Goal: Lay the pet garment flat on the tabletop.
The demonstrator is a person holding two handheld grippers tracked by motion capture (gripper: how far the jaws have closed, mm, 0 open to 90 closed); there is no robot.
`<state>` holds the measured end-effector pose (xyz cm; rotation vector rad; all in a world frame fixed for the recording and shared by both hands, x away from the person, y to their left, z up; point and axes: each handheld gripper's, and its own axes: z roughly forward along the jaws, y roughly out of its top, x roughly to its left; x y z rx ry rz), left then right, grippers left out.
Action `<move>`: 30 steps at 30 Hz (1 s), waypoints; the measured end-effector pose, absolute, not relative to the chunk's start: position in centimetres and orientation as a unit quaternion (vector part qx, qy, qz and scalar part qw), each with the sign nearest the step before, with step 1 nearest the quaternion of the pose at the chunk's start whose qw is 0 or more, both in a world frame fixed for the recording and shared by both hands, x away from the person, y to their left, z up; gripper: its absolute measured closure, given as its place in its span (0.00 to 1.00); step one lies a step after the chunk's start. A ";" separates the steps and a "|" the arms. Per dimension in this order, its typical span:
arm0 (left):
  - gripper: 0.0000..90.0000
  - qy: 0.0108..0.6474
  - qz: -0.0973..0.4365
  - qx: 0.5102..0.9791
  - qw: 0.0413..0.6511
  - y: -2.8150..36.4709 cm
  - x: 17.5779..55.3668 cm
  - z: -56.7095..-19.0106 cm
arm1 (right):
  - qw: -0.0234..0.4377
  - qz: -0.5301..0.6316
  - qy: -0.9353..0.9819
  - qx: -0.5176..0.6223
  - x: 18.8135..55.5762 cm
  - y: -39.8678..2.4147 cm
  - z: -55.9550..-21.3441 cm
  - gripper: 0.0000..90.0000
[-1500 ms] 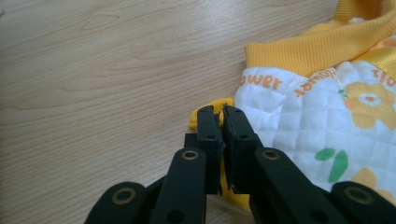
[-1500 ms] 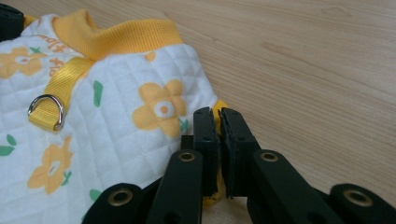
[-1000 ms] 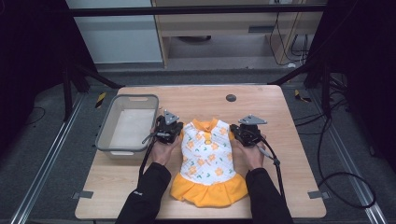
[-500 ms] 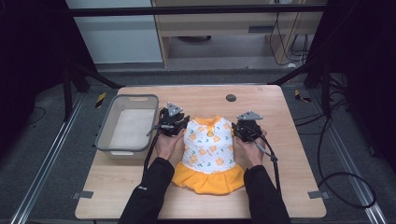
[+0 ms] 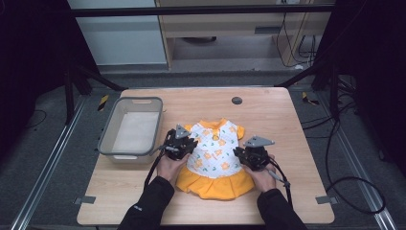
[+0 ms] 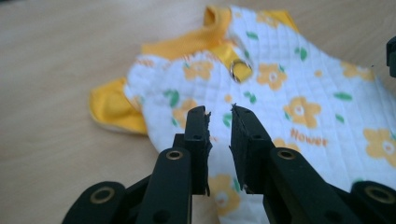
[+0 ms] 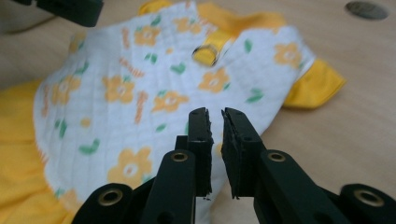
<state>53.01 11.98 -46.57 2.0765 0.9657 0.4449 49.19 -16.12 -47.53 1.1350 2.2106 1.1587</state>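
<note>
A small dress [image 5: 214, 154] lies flat in the middle of the table, neck pointing away from me. It has a white quilted top with orange flowers, yellow collar and sleeves, and an orange skirt. My left gripper [image 5: 186, 144] sits at the dress's left side, level with the chest. Its jaws stand slightly apart over the white fabric [image 6: 299, 93] in the left gripper view [image 6: 219, 112], nothing clamped. My right gripper [image 5: 249, 155] is at the dress's right edge. In the right gripper view [image 7: 215, 114] its jaws show a narrow gap above the hem of the top [image 7: 140, 93].
A grey plastic bin [image 5: 107, 135] stands to the left of the dress, beside my left hand. A dark round hole [image 5: 236, 100] marks the wooden table [image 5: 277, 120] behind the dress. Black frame bars and cables run around the table.
Both grippers have drawn back toward me from the dress's shoulders to its sides. The dress slid slightly nearer earlier and now lies still.
</note>
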 end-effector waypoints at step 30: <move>0.74 0.370 0.185 0.824 0.386 12.6 50.4 -48.4 | 0.191 0.404 0.806 0.389 46.4 -16.1 -49.5 0.92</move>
